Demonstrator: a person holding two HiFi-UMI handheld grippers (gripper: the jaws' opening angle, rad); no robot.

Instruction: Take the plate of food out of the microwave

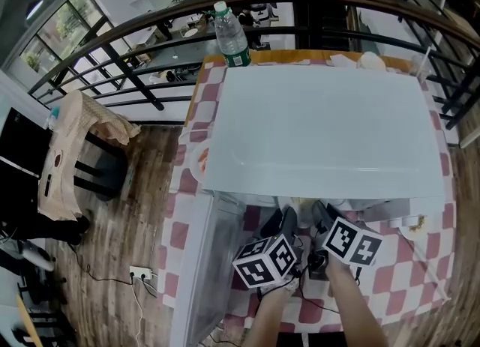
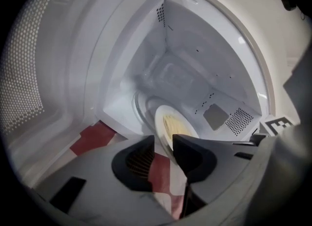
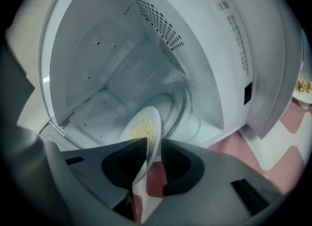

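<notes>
Your left gripper [image 2: 164,143] holds its jaws wide apart on nothing; the plate of food [image 2: 160,121] lies just past the tips, still inside the microwave [image 1: 315,128], with its rim by the right-hand jaw. Your right gripper [image 3: 154,145] is spread too, and the rim sits between its jaws unsqueezed. You're at the grasp: close on the rim, then draw it out level. Only the gripper views show the plate; in the head view the oven's top hides it

One microwave [image 1: 319,128], one plate of food [image 3: 141,127], one bottle [image 1: 231,36], two claws [image 2: 163,144] [image 3: 153,147].
</notes>
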